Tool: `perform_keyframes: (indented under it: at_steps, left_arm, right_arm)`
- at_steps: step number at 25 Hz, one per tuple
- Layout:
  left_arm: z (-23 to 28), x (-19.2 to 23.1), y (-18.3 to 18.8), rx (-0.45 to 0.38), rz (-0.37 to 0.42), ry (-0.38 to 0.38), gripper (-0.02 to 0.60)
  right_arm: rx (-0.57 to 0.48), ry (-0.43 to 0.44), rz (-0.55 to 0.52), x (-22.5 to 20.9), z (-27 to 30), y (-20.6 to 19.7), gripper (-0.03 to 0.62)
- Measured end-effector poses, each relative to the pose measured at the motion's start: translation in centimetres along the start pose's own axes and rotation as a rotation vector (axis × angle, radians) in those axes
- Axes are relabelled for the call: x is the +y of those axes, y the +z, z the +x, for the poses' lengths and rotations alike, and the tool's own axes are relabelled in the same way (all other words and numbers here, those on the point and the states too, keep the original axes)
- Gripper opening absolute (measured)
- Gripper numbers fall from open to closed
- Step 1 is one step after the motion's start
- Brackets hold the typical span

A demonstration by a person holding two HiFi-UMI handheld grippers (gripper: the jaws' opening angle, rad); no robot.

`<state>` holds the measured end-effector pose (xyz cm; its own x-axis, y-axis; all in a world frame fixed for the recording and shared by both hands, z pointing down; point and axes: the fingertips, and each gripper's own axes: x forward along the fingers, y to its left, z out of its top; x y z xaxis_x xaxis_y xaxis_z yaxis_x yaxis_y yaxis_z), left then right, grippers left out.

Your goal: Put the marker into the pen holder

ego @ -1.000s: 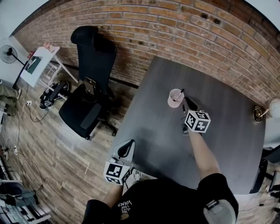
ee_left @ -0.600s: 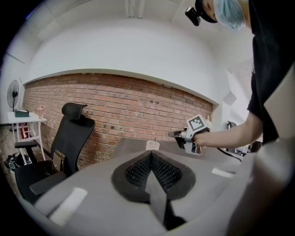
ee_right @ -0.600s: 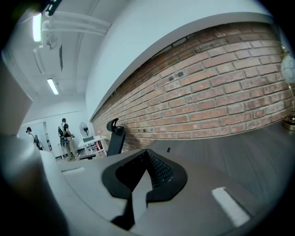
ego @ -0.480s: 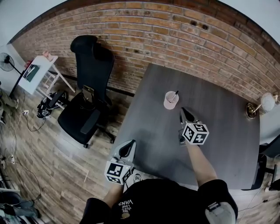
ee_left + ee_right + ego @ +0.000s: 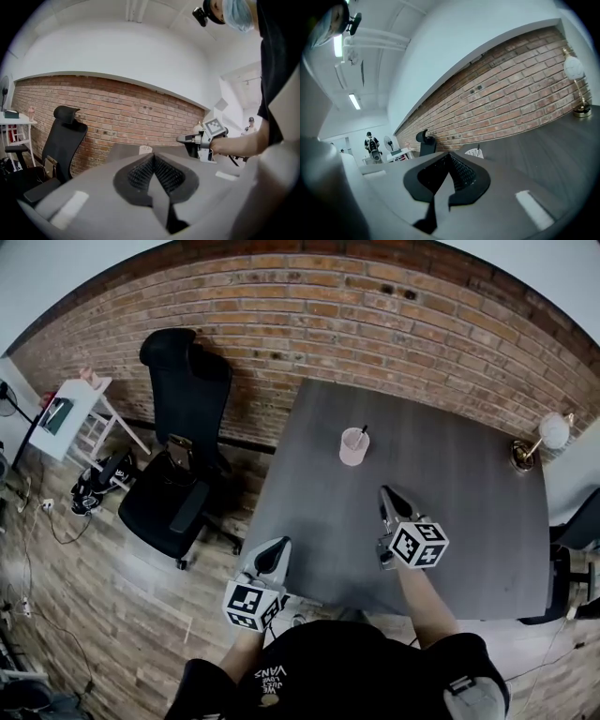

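A pale pink pen holder (image 5: 353, 447) stands on the dark grey table (image 5: 469, 493), with the black marker (image 5: 362, 434) upright inside it. My right gripper (image 5: 385, 494) hovers over the table nearer the person than the holder, a hand's length from it, jaws shut and empty. At the table's near left edge my left gripper (image 5: 278, 547) is shut and empty too. The right gripper view has the holder (image 5: 474, 152) and marker (image 5: 478, 146) just beyond the closed jaws (image 5: 450, 157). From the left gripper (image 5: 152, 157), the holder (image 5: 146, 149) is far off and the right gripper (image 5: 187, 138) is at right.
A black office chair (image 5: 178, 427) stands left of the table by the brick wall (image 5: 394, 315). A brass desk lamp (image 5: 539, 442) sits at the table's far right corner. A white side table (image 5: 66, 409) is at far left. A person (image 5: 371, 143) stands far back.
My right gripper has drawn back from the pen holder towards the person's body. The marker stays standing in the holder. The left gripper has hardly moved.
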<state>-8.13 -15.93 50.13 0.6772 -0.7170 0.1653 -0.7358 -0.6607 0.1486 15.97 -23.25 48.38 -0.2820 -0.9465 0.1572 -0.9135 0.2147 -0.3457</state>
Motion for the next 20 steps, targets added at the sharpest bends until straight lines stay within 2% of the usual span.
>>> perform_keyframes:
  at_steps: [10, 20]
  left_arm:
    - [-3.2, -0.5, -1.0, 0.013, 0.006, -0.061, 0.052]
    - [-5.6, -0.3, -2.0, 0.005, 0.0, -0.082, 0.053]
  right_arm:
    - [-0.031, -0.031, 0.017, 3.6, -5.1, -2.2, 0.002]
    - [-0.034, -0.07, 0.03, 5.9, -8.7, -5.2, 0.002]
